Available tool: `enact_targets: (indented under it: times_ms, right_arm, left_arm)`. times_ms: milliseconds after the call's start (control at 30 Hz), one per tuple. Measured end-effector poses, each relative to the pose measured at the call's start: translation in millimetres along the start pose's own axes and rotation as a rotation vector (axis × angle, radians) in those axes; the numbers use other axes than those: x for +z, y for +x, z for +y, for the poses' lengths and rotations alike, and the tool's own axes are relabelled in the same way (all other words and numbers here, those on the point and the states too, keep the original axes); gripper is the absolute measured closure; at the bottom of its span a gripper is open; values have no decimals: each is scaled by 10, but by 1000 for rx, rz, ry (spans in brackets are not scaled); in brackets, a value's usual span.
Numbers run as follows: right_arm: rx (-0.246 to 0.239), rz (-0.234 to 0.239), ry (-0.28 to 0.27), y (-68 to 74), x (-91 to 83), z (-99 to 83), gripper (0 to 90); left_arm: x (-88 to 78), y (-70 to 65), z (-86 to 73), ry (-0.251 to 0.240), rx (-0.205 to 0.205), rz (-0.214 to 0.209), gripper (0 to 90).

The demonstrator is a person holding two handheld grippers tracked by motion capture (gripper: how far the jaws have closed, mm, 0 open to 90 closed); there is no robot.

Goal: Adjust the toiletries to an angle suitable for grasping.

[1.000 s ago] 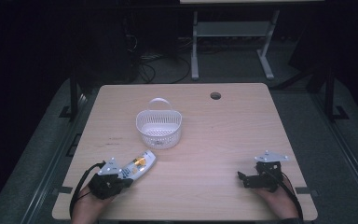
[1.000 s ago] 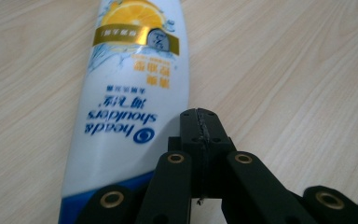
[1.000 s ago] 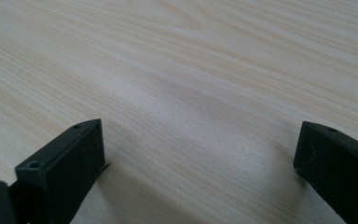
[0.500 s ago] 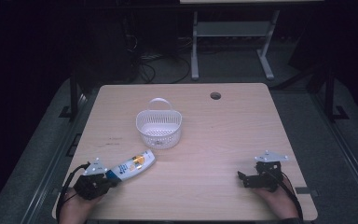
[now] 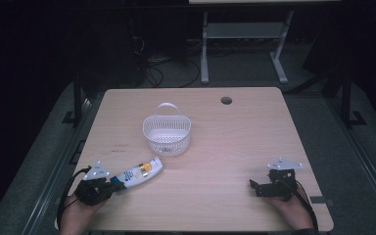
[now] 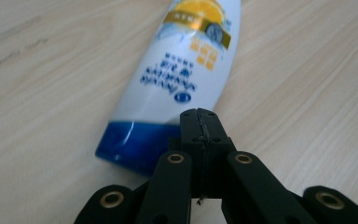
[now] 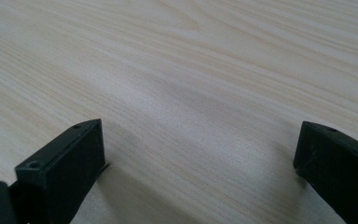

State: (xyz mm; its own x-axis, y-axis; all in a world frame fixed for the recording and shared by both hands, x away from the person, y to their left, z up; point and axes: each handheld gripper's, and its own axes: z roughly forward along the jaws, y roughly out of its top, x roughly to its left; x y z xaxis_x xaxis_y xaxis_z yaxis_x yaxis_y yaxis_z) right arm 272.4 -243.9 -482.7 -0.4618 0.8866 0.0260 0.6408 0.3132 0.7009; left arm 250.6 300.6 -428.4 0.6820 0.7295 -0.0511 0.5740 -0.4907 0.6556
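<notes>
Left claw (image 5: pixel 108 184) closed, jaws pressed together on nothing, resting on table (image 5: pixel 235 142) near front left corner. Bottle (image 5: pixel 138 173) lies flat just ahead of its tips, blue cap end nearest, touching or almost; long axis runs away from claw and slightly right, toward basket (image 5: pixel 167 135) farther ahead. Right claw (image 5: pixel 252 185) open, empty, well apart to right of bottle, so left is nearer. Table pale wood, otherwise bare. Room dark; cables on floor beyond.

It looked like a dim lab. A bare wooden table (image 5: pixel 254 142) stood on grey floor, with tangled cables (image 5: pixel 164 68) and a metal stand (image 5: pixel 245 34) at the top of the frame.
</notes>
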Motion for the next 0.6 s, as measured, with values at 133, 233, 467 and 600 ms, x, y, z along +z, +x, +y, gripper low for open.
enact_targets:
  times_ms: [133,233,467,600]
  right_arm:
    - [0,0,0,0,0,0,12]
    - [0,0,0,0,0,0,12]
    - [0,0,0,0,0,0,12]
    - [0,0,0,0,0,0,12]
  left_arm:
    - [48,41,166,-16,14,-3,899]
    - [99,102,279,-27,19,-7,899]
    - [262,206,492,-25,39,2,899]
    - [410,256,640,-15,52,6,899]
